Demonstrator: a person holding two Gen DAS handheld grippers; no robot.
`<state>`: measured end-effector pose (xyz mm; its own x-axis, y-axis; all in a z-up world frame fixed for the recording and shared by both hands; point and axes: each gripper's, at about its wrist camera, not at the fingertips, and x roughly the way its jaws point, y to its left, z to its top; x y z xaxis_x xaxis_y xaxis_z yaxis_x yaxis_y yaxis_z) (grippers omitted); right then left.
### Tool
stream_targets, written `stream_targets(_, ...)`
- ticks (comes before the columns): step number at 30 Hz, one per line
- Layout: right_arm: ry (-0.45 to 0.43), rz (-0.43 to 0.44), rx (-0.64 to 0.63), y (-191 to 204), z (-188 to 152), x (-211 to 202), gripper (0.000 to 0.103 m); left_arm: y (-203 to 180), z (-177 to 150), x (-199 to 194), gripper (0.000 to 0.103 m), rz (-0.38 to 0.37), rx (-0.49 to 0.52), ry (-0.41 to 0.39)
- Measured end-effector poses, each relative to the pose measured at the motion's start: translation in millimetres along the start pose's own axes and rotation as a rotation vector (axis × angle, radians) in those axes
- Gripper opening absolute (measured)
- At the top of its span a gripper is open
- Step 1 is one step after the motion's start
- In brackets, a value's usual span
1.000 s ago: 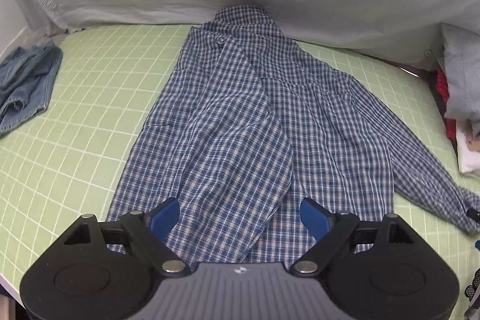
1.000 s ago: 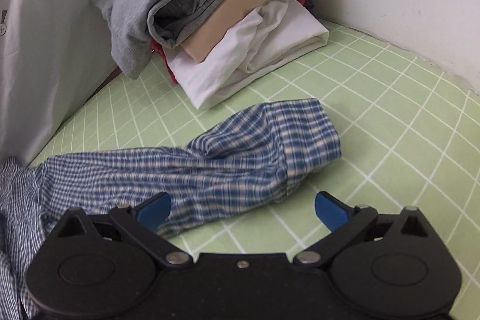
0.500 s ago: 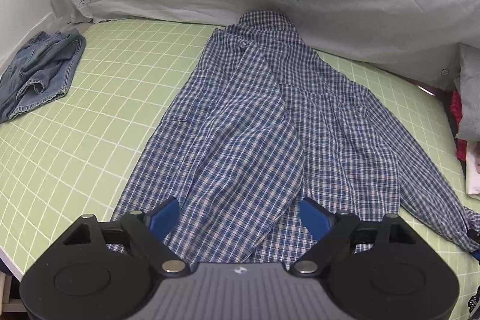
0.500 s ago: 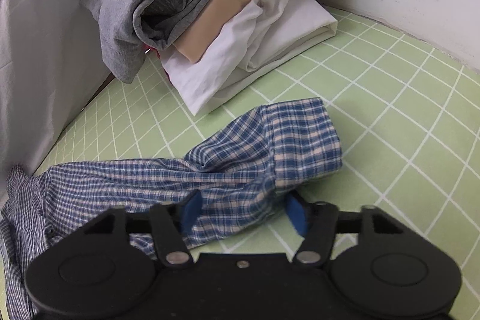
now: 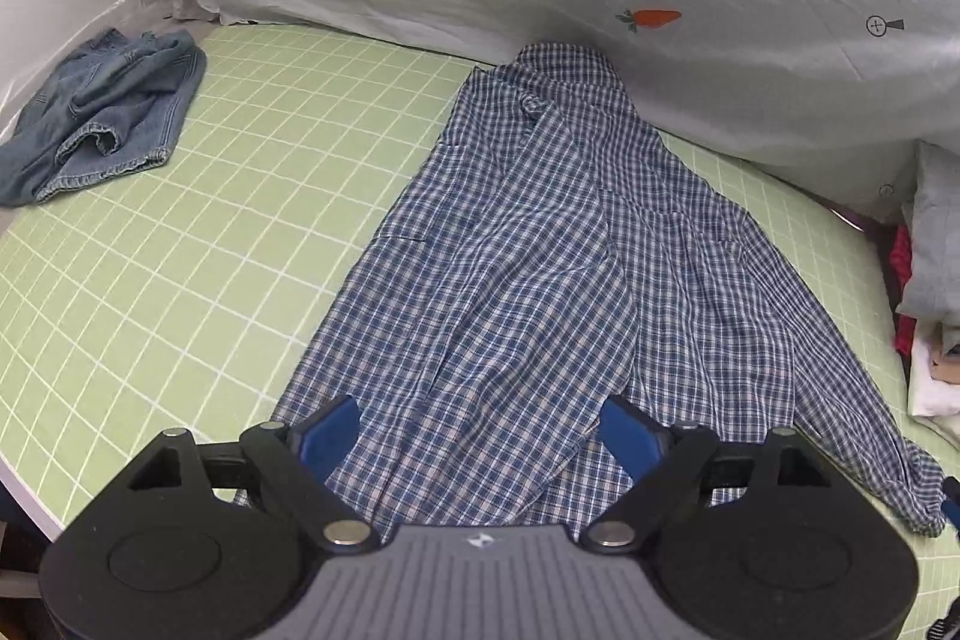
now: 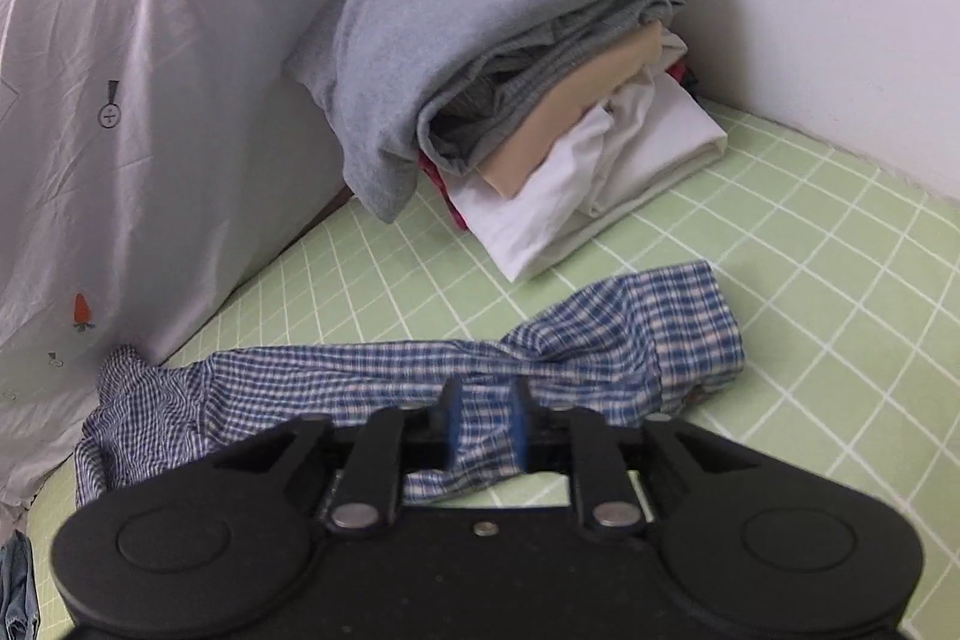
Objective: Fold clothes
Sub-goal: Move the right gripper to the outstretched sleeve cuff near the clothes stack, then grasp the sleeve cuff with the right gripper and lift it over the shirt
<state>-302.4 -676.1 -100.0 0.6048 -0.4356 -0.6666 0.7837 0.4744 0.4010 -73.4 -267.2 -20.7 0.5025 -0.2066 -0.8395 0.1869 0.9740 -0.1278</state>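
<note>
On the bed (image 5: pixel 180 244), right gripper (image 6: pixel 485 427) pinches shirt sleeve (image 6: pixel 540 358); left gripper (image 5: pixel 480 436) open above hem. Next: fold sleeve inward.

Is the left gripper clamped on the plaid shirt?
No, the left gripper is wide open over the plaid shirt hem, holding nothing.

Even, soft indoor light, faint shadows, strong fisheye bending and dark corners; both views fairly sharp.

- The plaid shirt (image 5: pixel 540 292) has its hem hidden under the left tool (image 5: pixel 480 430).
- The shirt sleeve (image 6: pixel 480 382) disappears behind the right tool (image 6: pixel 483 427).
- The folded stack (image 5: pixel 930 280), right of the left tool, is cut off by the edge.
</note>
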Motion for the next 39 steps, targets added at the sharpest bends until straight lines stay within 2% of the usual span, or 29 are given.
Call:
stream_targets(1, 0.003, -0.019, 0.002, -1, -4, 3, 0.083, 1, 0, 0, 0.095, 0.006, 0.019, -0.002)
stream_targets(3, 0.004, -0.050, -0.012, -2, -10, 8, 0.103, 0, 2, 1, 0.098, 0.031, 0.060, 0.000)
stream_targets(8, 0.000, -0.070, -0.077, -5, -18, 23, 0.103, -6, 4, 2, 0.098, 0.071, 0.149, -0.002)
stream_targets(12, 0.018, -0.129, -0.025, -19, -13, 46, 0.103, -16, 5, -3, 0.098, 0.089, 0.192, -0.012)
stream_targets(15, 0.022, -0.149, 0.012, -28, -8, 60, 0.103, -19, 8, -2, 0.098, 0.100, 0.190, -0.003)
stream_targets(19, 0.023, -0.184, -0.004, -28, -6, 72, 0.103, -19, 13, 0, 0.098, 0.104, 0.155, -0.006)
stream_targets(23, 0.038, -0.228, -0.025, -24, -1, 78, 0.102, -25, 14, 0, 0.098, 0.112, 0.176, -0.017)
stream_targets(26, 0.036, -0.255, -0.068, -20, 0, 79, 0.087, -27, 14, 2, 0.098, 0.116, 0.187, -0.010)
stream_targets(27, 0.027, -0.265, -0.077, -19, 1, 78, 0.069, -27, 13, 3, 0.098, 0.110, 0.185, -0.007)
stream_targets(28, 0.023, -0.252, -0.073, -21, 2, 77, 0.045, -27, 13, 4, 0.098, 0.104, 0.184, -0.005)
stream_targets(29, 0.020, -0.232, -0.066, -22, 3, 76, 0.037, -26, 14, 4, 0.098, 0.099, 0.186, -0.004)
stream_targets(31, 0.024, -0.189, -0.041, -23, 5, 74, 0.010, -22, 16, 4, 0.098, 0.087, 0.180, -0.009)
stream_targets(34, -0.001, -0.153, -0.048, -13, 5, 64, 0.006, -13, 25, 4, 0.098, 0.064, 0.151, -0.029)
stream_targets(39, -0.097, -0.093, -0.151, 39, 3, 30, 0.005, 5, 46, 7, 0.098, 0.000, 0.124, -0.050)
